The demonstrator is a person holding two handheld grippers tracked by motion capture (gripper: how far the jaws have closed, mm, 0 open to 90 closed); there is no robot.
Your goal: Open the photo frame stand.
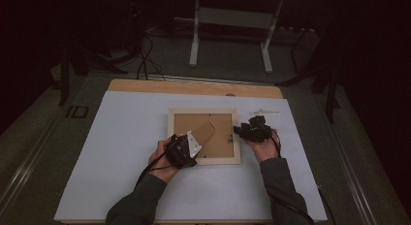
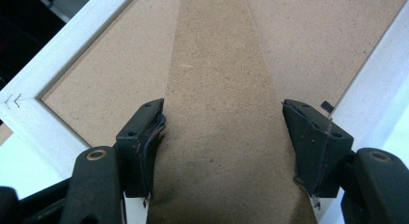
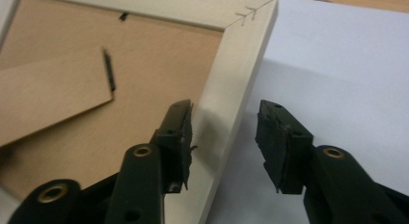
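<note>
In the high view we saw a picture frame (image 1: 204, 136) lying face down on the white sheet (image 1: 126, 152) that covered the table (image 1: 194, 86), its brown backing board up. Our left gripper (image 1: 186, 148) sat at the frame's near left corner, over the foot of the fold-out stand (image 1: 205, 132). Our right gripper (image 1: 248, 130) was at the frame's right rail, about midway along it. A small pale strip (image 1: 264, 112) lay on the sheet beyond the frame's far right corner.

In the left gripper view the stand (image 2: 219, 103) ran up between the two jaws as a long brown wedge. The left jaw's pad touched its edge; the right jaw stood right at the other edge, and we could not tell for certain that it pressed, so the grip looked like a wide hold across the stand. The pale frame rail (image 2: 72, 45) crossed behind.

In the right gripper view the jaws stood apart astride the frame's pale rail (image 3: 231, 103). The left jaw lay against the rail's inner side, the right jaw hung clear of it over the white sheet (image 3: 347, 64), so nothing was clamped. The stand (image 3: 48, 101) lay farther off on the backing board (image 3: 159, 69).
</note>
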